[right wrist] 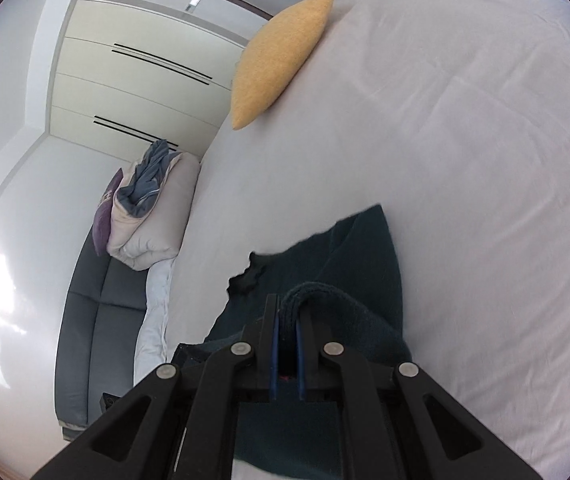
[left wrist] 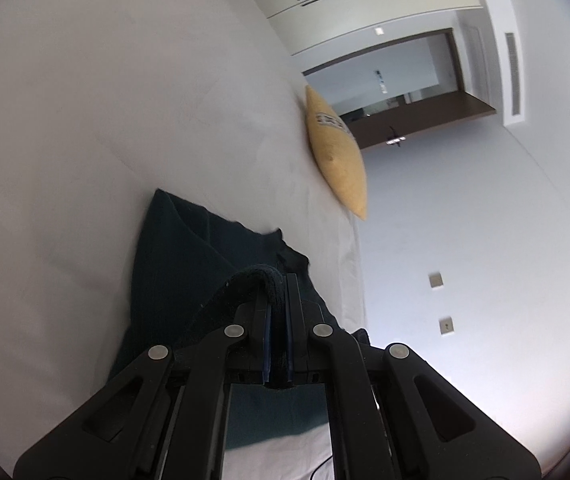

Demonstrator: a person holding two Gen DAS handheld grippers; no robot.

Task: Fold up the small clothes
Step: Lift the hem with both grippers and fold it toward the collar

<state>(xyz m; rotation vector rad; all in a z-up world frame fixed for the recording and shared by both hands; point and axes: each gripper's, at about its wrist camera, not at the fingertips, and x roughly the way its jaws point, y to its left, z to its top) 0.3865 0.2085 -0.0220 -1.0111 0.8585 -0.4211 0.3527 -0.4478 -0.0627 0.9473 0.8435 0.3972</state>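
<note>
A: What has the left tool (left wrist: 279, 280) got?
B: Its jaws are pinched tight on a thick rolled edge of the dark teal garment (left wrist: 189, 264). The rest of the cloth lies ahead of it on the white bed (left wrist: 85, 120).
A: And the right tool (right wrist: 288, 303)?
B: Clamped on another folded edge of the garment (right wrist: 369, 256). A yellow pillow (right wrist: 281, 60) sits well beyond, at the bed's edge.
</note>
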